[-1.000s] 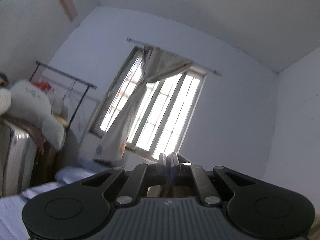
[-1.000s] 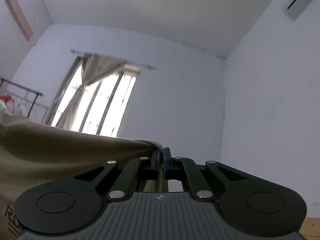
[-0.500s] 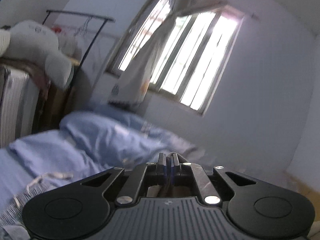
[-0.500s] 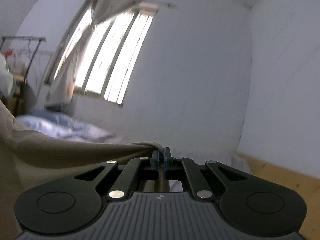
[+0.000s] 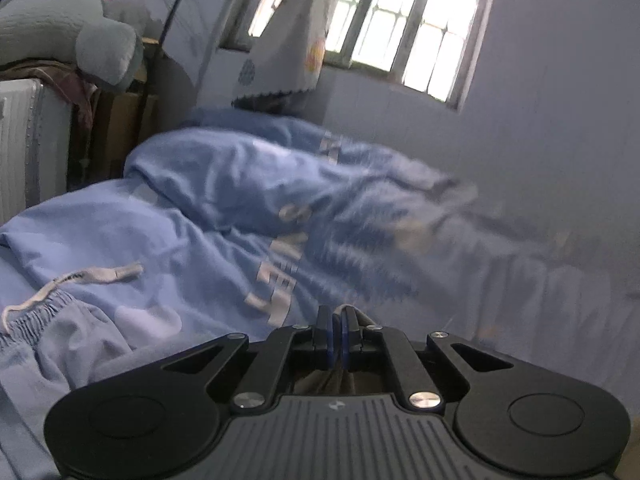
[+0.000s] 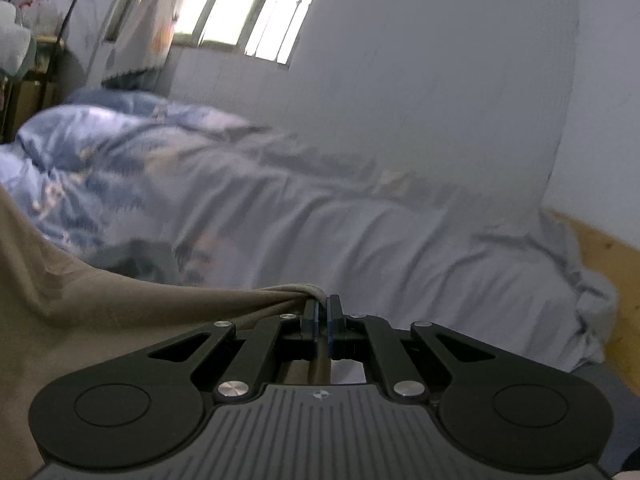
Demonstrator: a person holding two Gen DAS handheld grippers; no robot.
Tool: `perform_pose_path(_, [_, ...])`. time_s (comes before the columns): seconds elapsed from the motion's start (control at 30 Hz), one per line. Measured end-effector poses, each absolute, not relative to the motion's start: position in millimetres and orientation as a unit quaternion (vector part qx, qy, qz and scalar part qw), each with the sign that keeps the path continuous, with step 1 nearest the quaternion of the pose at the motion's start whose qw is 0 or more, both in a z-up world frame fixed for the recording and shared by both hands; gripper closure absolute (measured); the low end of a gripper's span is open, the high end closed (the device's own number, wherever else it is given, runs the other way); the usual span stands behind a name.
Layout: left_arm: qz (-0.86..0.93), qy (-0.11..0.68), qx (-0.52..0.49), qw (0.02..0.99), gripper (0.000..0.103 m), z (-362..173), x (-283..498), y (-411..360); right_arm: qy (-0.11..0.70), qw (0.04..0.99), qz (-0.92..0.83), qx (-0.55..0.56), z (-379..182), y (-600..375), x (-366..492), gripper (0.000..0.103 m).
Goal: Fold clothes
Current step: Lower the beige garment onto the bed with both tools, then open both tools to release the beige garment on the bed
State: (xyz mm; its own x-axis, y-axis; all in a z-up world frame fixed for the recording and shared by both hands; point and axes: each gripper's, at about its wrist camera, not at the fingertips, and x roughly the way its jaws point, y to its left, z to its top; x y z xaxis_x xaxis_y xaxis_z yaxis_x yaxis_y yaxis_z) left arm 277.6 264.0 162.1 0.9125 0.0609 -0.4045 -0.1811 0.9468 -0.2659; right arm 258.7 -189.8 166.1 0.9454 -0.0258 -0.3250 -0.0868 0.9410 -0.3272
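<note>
One rumpled blue duvet beneath barred window.

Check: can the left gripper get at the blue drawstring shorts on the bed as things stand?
Probably not yet. The left gripper is shut on tan garment fabric, so its jaws are occupied. The shorts lie uncovered on the bed, nothing blocking them.

Both claws clamped, tipped slightly downward

The left claw and right claw each pinch tan cloth, which trails off toward nine o'clock from the right one.
</note>
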Motion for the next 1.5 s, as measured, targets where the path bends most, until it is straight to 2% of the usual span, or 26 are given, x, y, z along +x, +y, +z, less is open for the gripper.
perform_pose_path(0.33, [0.094, 0.272, -0.089, 0.954, 0.101, 104.5, 333.8, 249.6, 0.262, 0.951, 0.025, -0.165, 97.2, -190.6, 337.2, 0.101])
perform_pose_path(0.6, [0.097, 0.323, -0.067, 0.939, 0.099, 63.2, 345.1, 252.6, 0.321, 0.933, 0.018, -0.162, 45.7, -194.0, 360.2, 0.101])
perform_pose_path(0.67, [0.098, 0.330, -0.063, 0.937, 0.094, 57.9, 344.0, 250.4, 0.327, 0.933, 0.018, -0.152, 42.7, -197.9, 358.9, 0.100])
perform_pose_path(0.7, [0.100, 0.332, -0.060, 0.936, 0.085, 56.1, 343.1, 249.0, 0.328, 0.933, 0.017, -0.146, 43.1, -200.7, 357.3, 0.096])
perform_pose_path(0.73, [0.099, 0.334, -0.059, 0.935, 0.069, 55.4, 342.1, 248.0, 0.329, 0.934, 0.016, -0.140, 43.8, -203.4, 355.7, 0.091])
perform_pose_path(0.8, [0.094, 0.331, -0.063, 0.937, 0.048, 59.5, 337.8, 248.0, 0.329, 0.935, 0.018, -0.130, 48.7, -208.6, 351.2, 0.061])
perform_pose_path(0.83, [0.092, 0.326, -0.066, 0.939, 0.043, 63.0, 334.2, 248.3, 0.329, 0.936, 0.018, -0.126, 51.6, -211.3, 348.6, 0.058])
perform_pose_path(0.9, [0.090, 0.321, -0.071, 0.940, 0.038, 71.4, 326.0, 249.7, 0.318, 0.941, 0.021, -0.116, 62.6, -216.9, 337.8, 0.057])
perform_pose_path(1.1, [0.078, 0.294, -0.115, 0.946, 0.034, 109.2, 271.8, 257.3, 0.262, 0.961, 0.029, -0.083, 119.0, -235.5, 268.8, 0.056])
perform_pose_path(1.2, [0.068, 0.265, -0.131, 0.953, 0.030, 134.2, 225.1, 257.4, 0.228, 0.971, 0.034, -0.057, 153.5, -245.5, 208.0, 0.054])
perform_pose_path(1.43, [0.040, 0.223, -0.124, 0.966, 0.028, 197.4, 106.1, 226.6, 0.175, 0.984, 0.040, -0.017, 221.5, -260.0, 63.6, 0.053])
perform_pose_path(1.47, [0.021, 0.215, -0.133, 0.967, 0.026, 206.7, 87.2, 219.3, 0.170, 0.984, 0.042, -0.008, 228.9, -259.8, 44.0, 0.047])
perform_pose_path(1.5, [0.003, 0.209, -0.140, 0.968, 0.024, 215.6, 68.7, 211.4, 0.168, 0.985, 0.045, -0.001, 233.6, -258.8, 26.8, 0.035])
